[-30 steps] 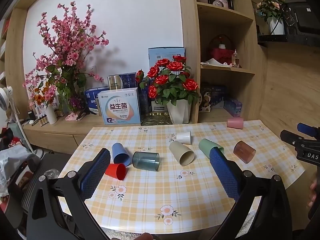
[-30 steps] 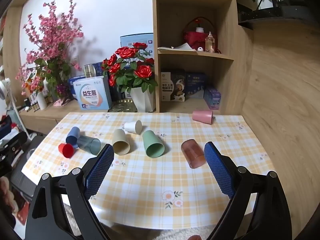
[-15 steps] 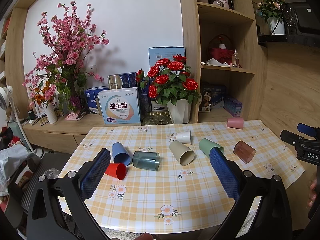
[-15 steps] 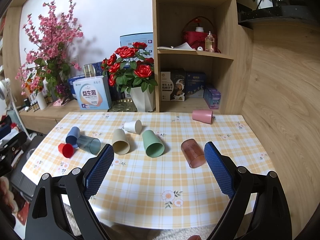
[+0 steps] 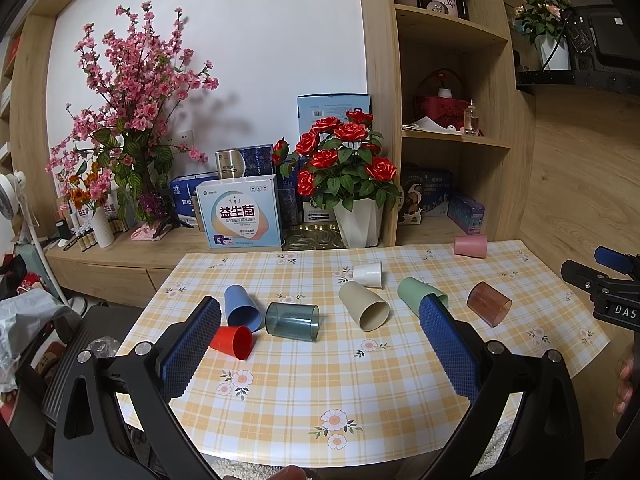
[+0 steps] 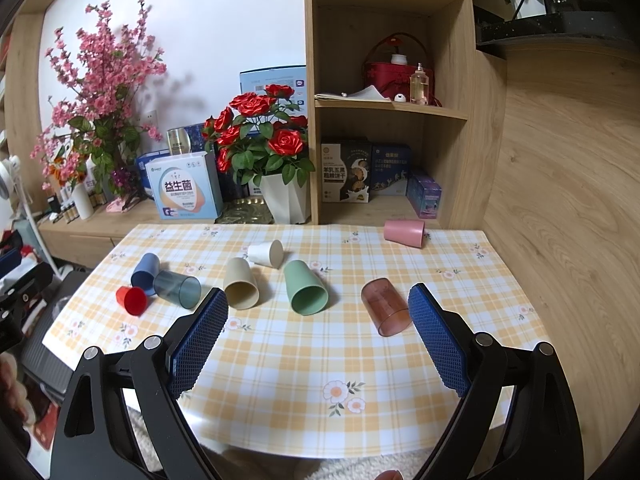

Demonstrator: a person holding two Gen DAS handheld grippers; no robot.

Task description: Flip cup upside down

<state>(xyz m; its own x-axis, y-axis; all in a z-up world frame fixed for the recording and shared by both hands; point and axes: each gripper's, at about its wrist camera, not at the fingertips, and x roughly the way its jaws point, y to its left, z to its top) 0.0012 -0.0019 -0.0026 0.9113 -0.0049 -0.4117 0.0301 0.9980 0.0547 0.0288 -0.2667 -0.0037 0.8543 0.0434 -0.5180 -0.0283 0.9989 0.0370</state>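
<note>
Both grippers, left gripper [image 5: 320, 312] and right gripper [image 6: 318, 312], spread wide and empty above near edge of checked table [image 6: 280, 360]; eight cups lying on sides across it, brown translucent cup [image 6: 386, 312] just beside right gripper's right finger.

This is a lived-in home, likely a living or dining room. A table [image 6: 400, 364] under a yellow checked, flower-printed cloth stands near a light wooden wall unit. On the far sideboard [image 5: 132, 248] sit a tall spray of pink artificial blossom [image 5: 132, 92], a white pot of red roses [image 5: 344, 152] and boxes of health products [image 5: 242, 216]. The open shelves [image 6: 390, 110] on the right hold snack boxes, a red basket and a perfume bottle. A white fan [image 5: 10, 188] stands at the far left.
</note>
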